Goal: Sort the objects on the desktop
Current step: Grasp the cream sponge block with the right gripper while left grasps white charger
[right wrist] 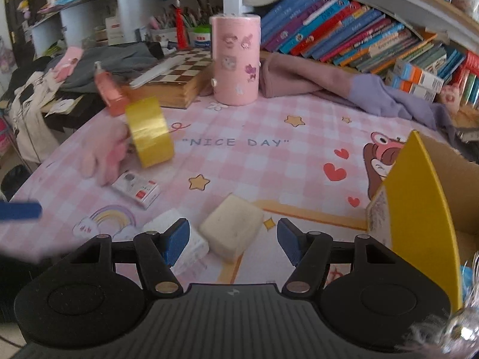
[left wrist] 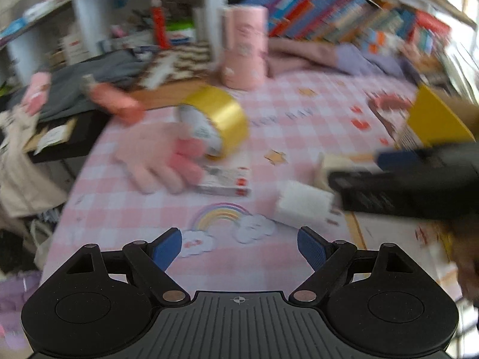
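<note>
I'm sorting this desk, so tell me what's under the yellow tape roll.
The yellow tape roll stands on edge, resting partly on a pink glove lying on the checked tablecloth. The glove's part beneath the roll is hidden, along with anything under it.

Yellow tape roll (right wrist: 149, 131) tilting on edge at ten o'clock, leaning on pink glove (right wrist: 103, 155), small box (right wrist: 136, 190) lying below, cream sponge (right wrist: 232, 227) and white sponge (right wrist: 176, 239) lying at six.

I am looking at a child's study desk in a home bedroom. A pink checked tablecloth (right wrist: 239, 161) printed with stars, hearts and a rainbow is covering the desk. Rows of colourful paperback books (right wrist: 353, 30) are leaning on the white shelf behind. A pink cylindrical sticker-covered container (right wrist: 235, 59) is standing beside a wooden chessboard box (right wrist: 176, 80), and lilac and pink folded clothes (right wrist: 344, 89) are lying against the books.
</note>
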A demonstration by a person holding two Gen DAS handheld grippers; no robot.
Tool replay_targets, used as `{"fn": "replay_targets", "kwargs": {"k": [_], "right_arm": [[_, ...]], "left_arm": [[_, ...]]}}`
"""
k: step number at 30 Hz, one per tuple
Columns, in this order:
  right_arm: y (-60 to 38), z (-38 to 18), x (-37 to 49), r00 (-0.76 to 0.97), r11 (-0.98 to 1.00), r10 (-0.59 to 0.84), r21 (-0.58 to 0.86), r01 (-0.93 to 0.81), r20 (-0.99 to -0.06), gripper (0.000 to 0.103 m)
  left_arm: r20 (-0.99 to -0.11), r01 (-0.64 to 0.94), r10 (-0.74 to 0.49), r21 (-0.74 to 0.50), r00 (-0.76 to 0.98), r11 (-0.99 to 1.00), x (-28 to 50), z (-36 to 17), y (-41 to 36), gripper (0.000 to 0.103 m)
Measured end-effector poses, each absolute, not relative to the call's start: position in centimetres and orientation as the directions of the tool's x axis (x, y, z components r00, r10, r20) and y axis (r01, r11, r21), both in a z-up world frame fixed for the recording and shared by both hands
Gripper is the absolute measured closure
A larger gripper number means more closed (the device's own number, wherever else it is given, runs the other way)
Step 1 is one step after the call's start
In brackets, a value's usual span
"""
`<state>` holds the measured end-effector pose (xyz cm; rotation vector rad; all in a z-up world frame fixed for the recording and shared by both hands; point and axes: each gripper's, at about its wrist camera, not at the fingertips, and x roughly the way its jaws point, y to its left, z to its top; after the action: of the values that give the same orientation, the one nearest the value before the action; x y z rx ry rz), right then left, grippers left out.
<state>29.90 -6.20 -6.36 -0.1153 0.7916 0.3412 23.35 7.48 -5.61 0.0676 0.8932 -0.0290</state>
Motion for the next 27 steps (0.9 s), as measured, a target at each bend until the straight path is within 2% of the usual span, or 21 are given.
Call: {"fn": "replay_targets", "kwargs": {"k": [3,7,9,11,17,22,27], "right_arm": [[-6.0,-7.2,31.7,0.626,0.943,0.255,0.047,-0.329,-0.737,0.039],[-6.1,-8.4,33.8,0.56,0.948,0.287,0.148,-0.282,-0.777,0.035],[-6.2,-8.7,34.4,0.547,0.951,0.275,0.14,-0.277,-0.791,0.042],[-6.5,-8.9,34.8,0.531,0.944,0.296,0.158,-0.29,-0.794,0.052],[-6.8,-8.4,34.8,0.54,0.945,0.28,0.129,-0.3,-0.794,0.061],[-7.9,-8.5,35.3,0.546,0.948,0.253,0.092,-0.305,-0.798,0.061],[-7.5,-8.8,35.8,0.526,0.942,0.248,0.074,-0.329,-0.814,0.056]], "left_arm": [[-0.797,0.108,-0.042,0.029,0.603,0.994,24.0,-6.4,6.5,0.016],[-0.801,0.148,-0.104,-0.019,0.589,0.989,25.0,-6.8,5.8,0.016],[-0.797,0.162,-0.118,-0.026,0.592,0.986,25.6,-6.9,5.4,0.016],[-0.796,0.175,-0.132,-0.033,0.59,0.984,26.1,-7.1,5.1,0.016],[-0.802,0.23,-0.158,-0.027,0.575,0.973,27.8,-7.9,3.9,0.016],[-0.815,0.264,-0.164,-0.014,0.556,0.964,28.8,-8.7,3.1,0.016],[-0.834,0.258,-0.14,0.004,0.534,0.966,29.5,-9.4,3.2,0.016]]}}
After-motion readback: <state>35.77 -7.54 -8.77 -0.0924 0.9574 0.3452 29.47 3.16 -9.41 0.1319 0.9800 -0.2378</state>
